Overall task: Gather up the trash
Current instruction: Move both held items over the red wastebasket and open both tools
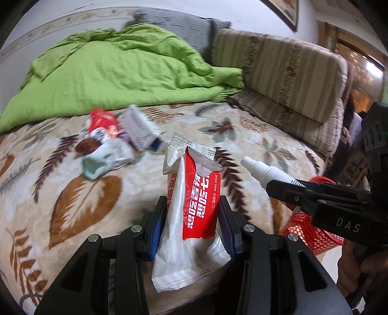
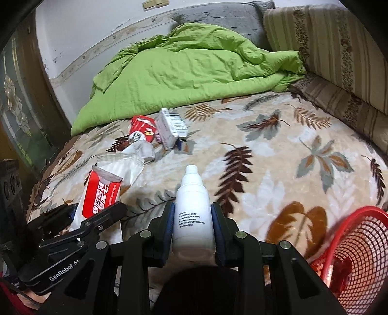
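**Bedroom clutter, both grippers loaded**

Leaf-patterned bed blanket (image 2: 278,169) underneath everything, rumpled green quilt (image 2: 194,72) heaped at the far side against the wall, striped cushions (image 2: 339,60) stacked at the right end, grey pillow (image 2: 230,17) behind the quilt.

Far left on the blanket, near the quilt's edge: small pile of litter, namely a red snack wrapper (image 2: 141,132), a crumpled white wrapper (image 2: 143,150) just in front of it, and a white cardboard box (image 2: 169,128) touching the red wrapper's right side.

Closer in, left gripper (image 1: 191,218) narrowed onto a red-and-white wet wipe packet (image 1: 201,201), blue pads pressing both sides, packet standing nearly upright with torn top open, lifted clear of the blanket.

Next to the right, right gripper (image 2: 194,225) clamped partway closed on a white spray bottle (image 2: 192,206), pads against the bottle's body, nozzle pointing away from the camera, bottle held above the blanket.

Far right, at the bed's near edge: red mesh basket (image 2: 351,254), some red scrap visible inside; exact contents hard to tell.
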Action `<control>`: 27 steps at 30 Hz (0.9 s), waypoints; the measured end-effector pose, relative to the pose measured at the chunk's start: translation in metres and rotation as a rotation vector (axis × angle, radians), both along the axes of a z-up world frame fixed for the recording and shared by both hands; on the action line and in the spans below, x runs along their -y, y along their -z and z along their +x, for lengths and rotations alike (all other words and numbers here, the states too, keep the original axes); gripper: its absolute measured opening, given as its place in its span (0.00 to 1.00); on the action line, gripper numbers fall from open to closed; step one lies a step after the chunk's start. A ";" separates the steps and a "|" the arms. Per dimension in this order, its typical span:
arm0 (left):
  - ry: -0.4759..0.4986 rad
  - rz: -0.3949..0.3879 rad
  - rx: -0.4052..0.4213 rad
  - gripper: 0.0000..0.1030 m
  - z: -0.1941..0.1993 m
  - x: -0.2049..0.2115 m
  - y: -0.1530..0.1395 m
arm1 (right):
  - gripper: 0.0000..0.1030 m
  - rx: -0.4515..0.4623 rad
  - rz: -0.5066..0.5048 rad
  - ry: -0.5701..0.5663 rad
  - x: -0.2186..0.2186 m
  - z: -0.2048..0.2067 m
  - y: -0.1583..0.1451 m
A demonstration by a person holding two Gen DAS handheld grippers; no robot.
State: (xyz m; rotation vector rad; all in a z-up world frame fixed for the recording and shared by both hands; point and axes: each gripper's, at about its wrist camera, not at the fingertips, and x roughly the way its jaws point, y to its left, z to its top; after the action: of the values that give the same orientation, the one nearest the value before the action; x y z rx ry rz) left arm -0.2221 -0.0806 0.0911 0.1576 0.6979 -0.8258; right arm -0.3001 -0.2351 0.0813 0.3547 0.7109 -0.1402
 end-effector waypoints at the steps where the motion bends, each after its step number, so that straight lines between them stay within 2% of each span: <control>1: 0.019 0.001 0.002 0.38 -0.003 0.006 -0.002 | 0.32 0.000 0.005 0.010 0.004 -0.005 0.000; 5: 0.127 0.009 0.000 0.39 -0.015 0.041 -0.010 | 0.32 -0.003 0.032 0.089 0.034 -0.032 -0.001; 10: 0.277 0.008 -0.066 0.39 -0.029 0.095 -0.016 | 0.32 -0.037 0.036 0.240 0.083 -0.081 0.005; 16: 0.446 0.047 -0.131 0.39 -0.063 0.161 -0.009 | 0.32 -0.088 0.065 0.403 0.138 -0.143 0.017; 22: 0.554 0.098 -0.160 0.39 -0.098 0.204 0.000 | 0.32 -0.102 0.111 0.502 0.169 -0.183 0.027; 27: 0.595 0.137 -0.197 0.39 -0.115 0.229 0.012 | 0.32 -0.106 0.134 0.531 0.181 -0.194 0.030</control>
State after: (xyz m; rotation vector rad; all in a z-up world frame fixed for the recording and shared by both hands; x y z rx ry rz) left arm -0.3368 -0.3097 0.0786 0.4256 0.9103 -1.3753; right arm -0.4946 -0.4162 0.0510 0.6640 0.7191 -0.6197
